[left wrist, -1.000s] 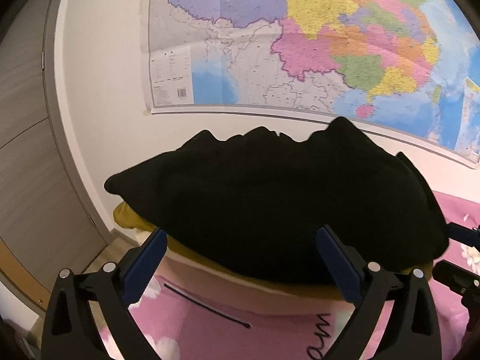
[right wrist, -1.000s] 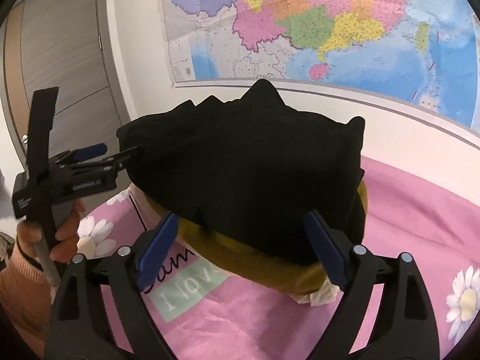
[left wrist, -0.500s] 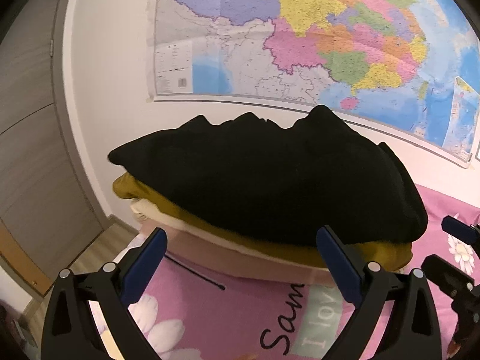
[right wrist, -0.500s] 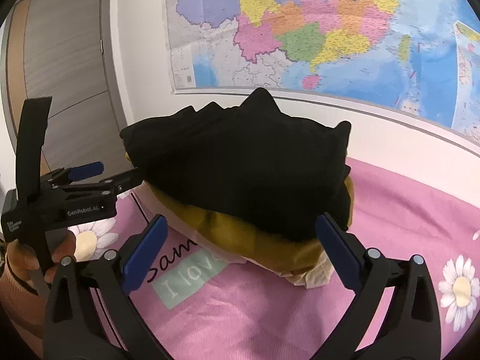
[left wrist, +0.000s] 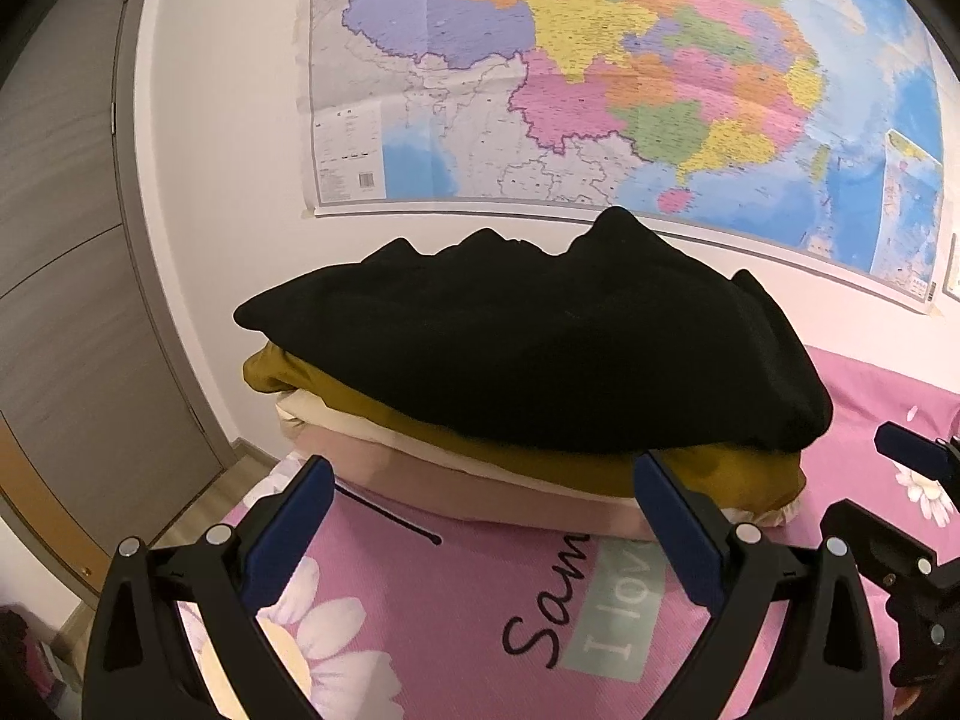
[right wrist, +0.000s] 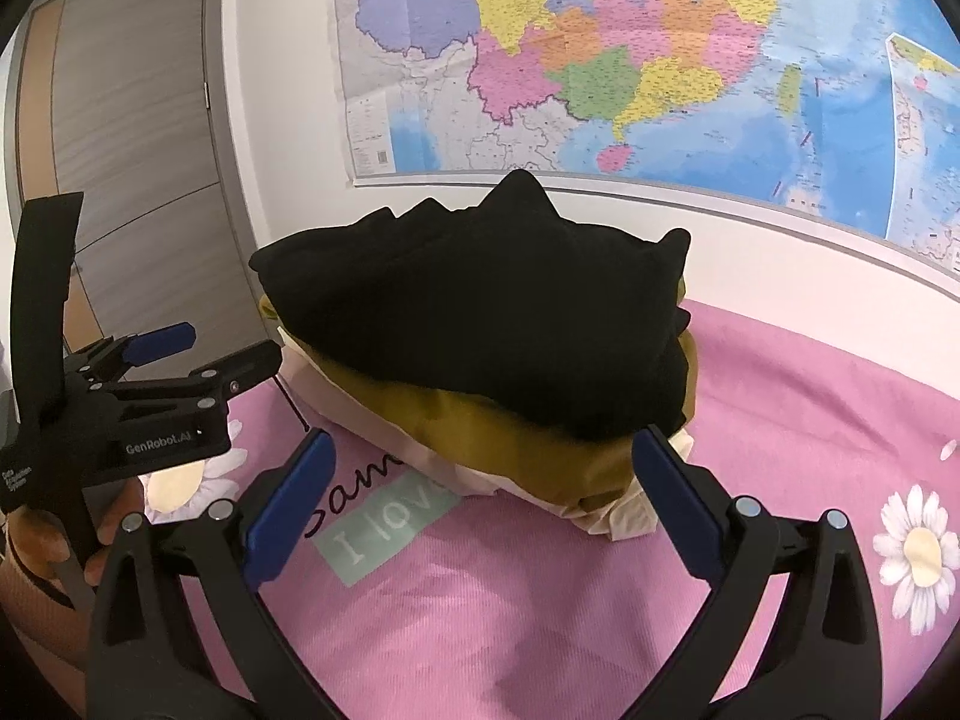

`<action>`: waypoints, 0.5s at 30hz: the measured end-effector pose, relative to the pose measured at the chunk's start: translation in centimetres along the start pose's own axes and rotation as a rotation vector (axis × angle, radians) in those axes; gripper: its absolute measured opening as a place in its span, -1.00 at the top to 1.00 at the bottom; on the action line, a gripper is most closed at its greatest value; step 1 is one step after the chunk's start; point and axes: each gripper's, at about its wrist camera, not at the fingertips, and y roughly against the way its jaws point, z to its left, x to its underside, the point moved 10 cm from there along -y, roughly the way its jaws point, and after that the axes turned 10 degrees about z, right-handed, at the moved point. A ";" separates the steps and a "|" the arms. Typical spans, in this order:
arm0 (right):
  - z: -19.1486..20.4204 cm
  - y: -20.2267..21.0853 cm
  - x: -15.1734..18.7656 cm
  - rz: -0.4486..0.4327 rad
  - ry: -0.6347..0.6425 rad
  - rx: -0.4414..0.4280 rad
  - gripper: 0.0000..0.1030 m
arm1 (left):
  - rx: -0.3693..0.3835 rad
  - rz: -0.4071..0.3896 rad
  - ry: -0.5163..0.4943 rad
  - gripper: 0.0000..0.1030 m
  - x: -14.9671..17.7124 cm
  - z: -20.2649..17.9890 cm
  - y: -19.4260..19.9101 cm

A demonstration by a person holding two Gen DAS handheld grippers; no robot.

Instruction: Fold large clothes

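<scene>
Both tongs released, empty: left tongs [left wrist: 480,516], right tongs [right wrist: 483,489]. Folded black garment [right wrist: 480,312] tops stack, frame centre; careless nudge could topple it.

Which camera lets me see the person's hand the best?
The right wrist view. The hand shows at its lower left edge, wrapped around the handle of the left tool, though only the fingers are visible. The left wrist view shows no clear hand, only a sliver at its bottom right corner, too small to tell.

wall map [left wrist: 600,78] cut off at top, map print too small to read, pink sheet [right wrist: 540,600] lettering partly hidden by stacked clothes [right wrist: 480,324]
</scene>
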 end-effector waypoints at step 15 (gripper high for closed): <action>0.1 1.0 0.9 -0.008 -0.006 -0.004 -0.89 | 0.002 0.022 -0.005 -0.87 1.5 -1.0 0.5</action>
